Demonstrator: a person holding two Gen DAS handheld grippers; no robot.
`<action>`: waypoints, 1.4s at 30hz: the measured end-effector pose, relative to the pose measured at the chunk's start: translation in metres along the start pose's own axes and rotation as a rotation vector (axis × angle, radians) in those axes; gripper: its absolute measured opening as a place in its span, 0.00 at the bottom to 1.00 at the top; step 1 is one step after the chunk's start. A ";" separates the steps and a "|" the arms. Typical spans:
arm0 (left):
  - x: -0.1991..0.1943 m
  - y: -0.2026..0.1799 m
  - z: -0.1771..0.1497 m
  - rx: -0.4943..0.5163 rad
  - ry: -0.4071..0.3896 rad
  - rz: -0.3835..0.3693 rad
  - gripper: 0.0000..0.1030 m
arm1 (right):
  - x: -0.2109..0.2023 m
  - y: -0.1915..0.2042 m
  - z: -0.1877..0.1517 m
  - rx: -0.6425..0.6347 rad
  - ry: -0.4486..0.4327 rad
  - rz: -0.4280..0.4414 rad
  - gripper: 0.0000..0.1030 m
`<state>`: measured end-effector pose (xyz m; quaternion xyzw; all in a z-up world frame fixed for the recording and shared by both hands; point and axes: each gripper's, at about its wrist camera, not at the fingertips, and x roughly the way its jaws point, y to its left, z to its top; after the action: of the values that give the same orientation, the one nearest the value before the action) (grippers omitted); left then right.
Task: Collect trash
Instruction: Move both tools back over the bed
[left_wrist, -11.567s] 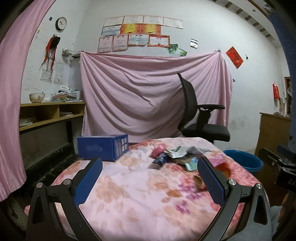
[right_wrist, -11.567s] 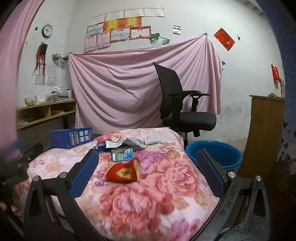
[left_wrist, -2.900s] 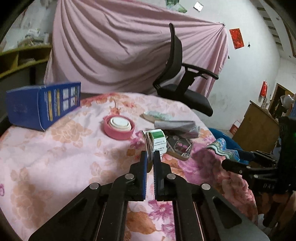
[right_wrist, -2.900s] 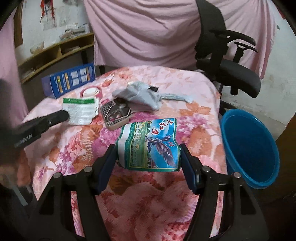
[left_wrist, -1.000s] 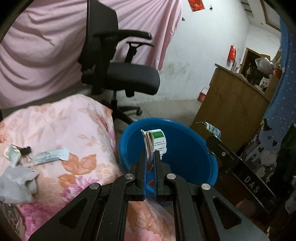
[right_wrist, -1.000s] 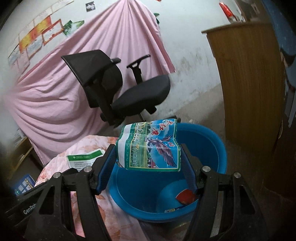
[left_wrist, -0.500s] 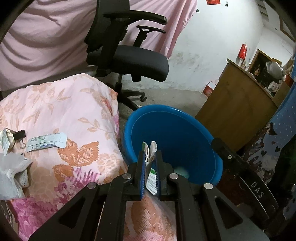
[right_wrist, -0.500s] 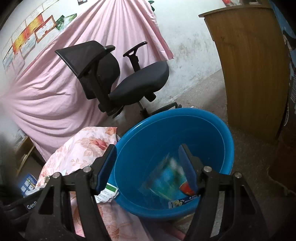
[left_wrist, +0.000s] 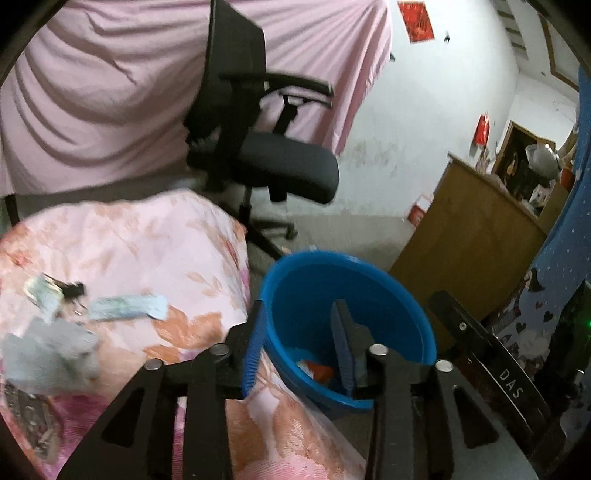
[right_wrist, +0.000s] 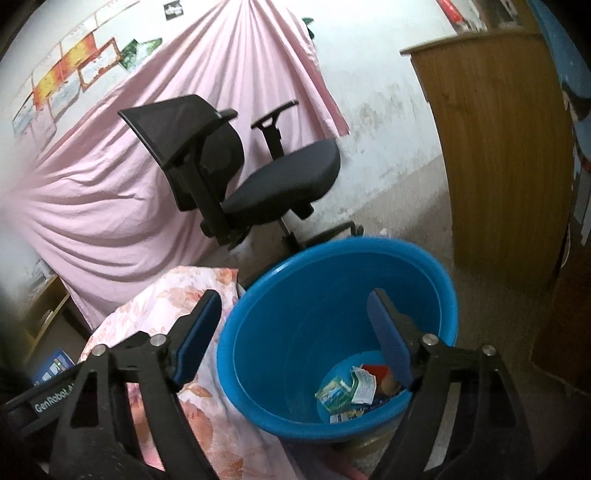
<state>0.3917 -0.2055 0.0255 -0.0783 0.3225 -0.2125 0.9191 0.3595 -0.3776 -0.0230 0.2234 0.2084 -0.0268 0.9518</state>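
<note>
Both packets have left my grippers since a second ago: the green-and-white carton that my left gripper (left_wrist: 297, 341) pinched and the printed bag that my right gripper (right_wrist: 295, 338) carried now lie in the bin (right_wrist: 441, 284). My left gripper's jaws have just been opening and stand partly apart with nothing between them; the blue pads frame the bin's near wall and inside. My right gripper's jaws have also just been opening and stand wide, empty, over the bin's mouth.

On the bin's bottom, in the right wrist view: the bag (right_wrist: 334, 395), crumpled, touching the carton (right_wrist: 364, 384), with a red wrapper (right_wrist: 376, 369) just behind them and small scraps in front. The left wrist view shows only an orange-red bit at the bottom, the rest hidden by my right finger.

The bin stands on the floor, just beside the edge of the surface (left_wrist: 155, 236), which has a pink floral cloth over it. Trash remaining on the surface, blurred: a paper slip (left_wrist: 127, 306), a grey rag (left_wrist: 51, 356), and a clip with a small packet (left_wrist: 55, 293) near the slip.

Beyond the bin: a black chair (right_wrist: 258, 177), a pink sheet (right_wrist: 110, 195) hung on the wall, and a wooden cabinet (right_wrist: 498, 147) to the right.
</note>
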 end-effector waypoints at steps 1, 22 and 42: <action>-0.008 0.002 0.001 -0.003 -0.029 0.010 0.39 | -0.004 0.001 0.002 -0.006 -0.015 0.005 1.00; -0.138 0.067 -0.012 -0.025 -0.415 0.249 0.97 | -0.063 0.078 0.003 -0.176 -0.273 0.215 1.00; -0.213 0.150 -0.068 -0.070 -0.517 0.460 0.97 | -0.062 0.171 -0.039 -0.341 -0.255 0.349 1.00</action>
<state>0.2508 0.0222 0.0497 -0.0862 0.0954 0.0382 0.9910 0.3130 -0.2099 0.0414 0.0872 0.0466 0.1452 0.9845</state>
